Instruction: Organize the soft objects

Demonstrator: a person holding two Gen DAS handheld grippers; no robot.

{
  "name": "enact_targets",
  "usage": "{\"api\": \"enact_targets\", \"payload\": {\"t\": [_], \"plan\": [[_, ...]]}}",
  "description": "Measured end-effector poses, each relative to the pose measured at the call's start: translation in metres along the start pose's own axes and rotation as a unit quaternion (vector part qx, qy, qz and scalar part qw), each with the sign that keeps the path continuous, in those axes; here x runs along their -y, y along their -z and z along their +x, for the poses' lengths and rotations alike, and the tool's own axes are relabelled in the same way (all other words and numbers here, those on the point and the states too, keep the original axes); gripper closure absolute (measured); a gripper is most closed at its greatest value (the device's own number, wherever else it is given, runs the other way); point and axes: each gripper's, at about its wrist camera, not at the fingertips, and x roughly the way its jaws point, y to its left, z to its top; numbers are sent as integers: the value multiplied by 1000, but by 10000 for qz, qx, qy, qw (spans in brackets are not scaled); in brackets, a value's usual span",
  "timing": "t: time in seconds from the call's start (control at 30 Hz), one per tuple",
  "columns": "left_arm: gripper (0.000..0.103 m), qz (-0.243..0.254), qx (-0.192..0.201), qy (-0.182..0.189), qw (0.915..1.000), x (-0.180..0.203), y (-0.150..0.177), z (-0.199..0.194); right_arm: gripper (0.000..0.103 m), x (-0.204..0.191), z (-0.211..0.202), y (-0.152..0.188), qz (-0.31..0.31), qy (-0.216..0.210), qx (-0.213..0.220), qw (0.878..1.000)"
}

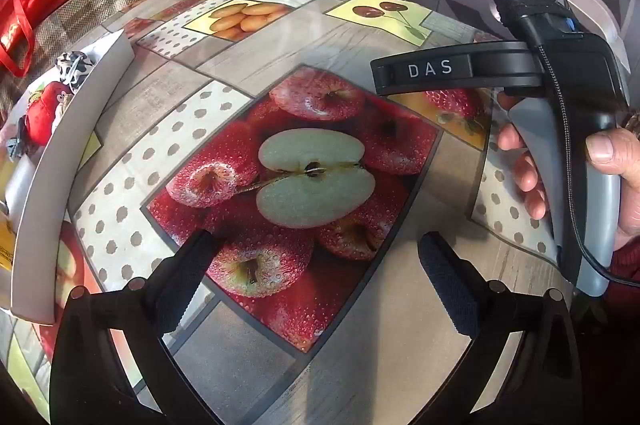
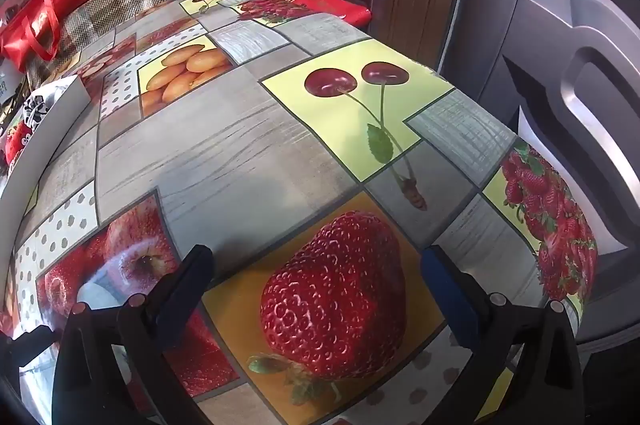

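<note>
My left gripper hangs open over the fruit-print tablecloth, with only the printed apples between its fingers. At the far left stands a white box holding soft toys: a red plush and a black-and-white spotted one. My right gripper is also open and empty, above a printed strawberry. In the right wrist view the same white box sits at the left edge, with the red plush and the spotted toy inside. Most of the box's inside is hidden.
A hand holds the right gripper's grey handle at the right of the left wrist view. A checked cloth and red bags lie beyond the table's far left. Another red bag and a door stand past the far edge.
</note>
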Motion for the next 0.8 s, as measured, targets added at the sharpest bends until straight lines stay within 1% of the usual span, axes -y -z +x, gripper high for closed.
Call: {"api": "enact_targets", "payload": {"t": [0.03, 0.17, 0.2, 0.67, 0.7, 0.8], "plan": [[0, 0, 0, -1, 10000, 0, 0, 0, 0, -2, 1, 0, -86, 147, -37, 9998], [0, -4, 1, 3, 10000, -1, 0, -1, 0, -7, 3, -2, -73, 176, -18, 9998], [0, 13, -7, -19, 10000, 2, 0, 0, 0, 0, 0, 0, -4, 18, 13, 10000], [0, 7, -12, -9, 10000, 0, 0, 0, 0, -1, -2, 0, -19, -30, 35, 10000], [0, 7, -11, -9, 10000, 0, 0, 0, 0, -1, -2, 0, 35, -131, 19, 9999], [1, 7, -12, -10, 10000, 0, 0, 0, 0, -1, -1, 0, 36, -139, 17, 9999]]}}
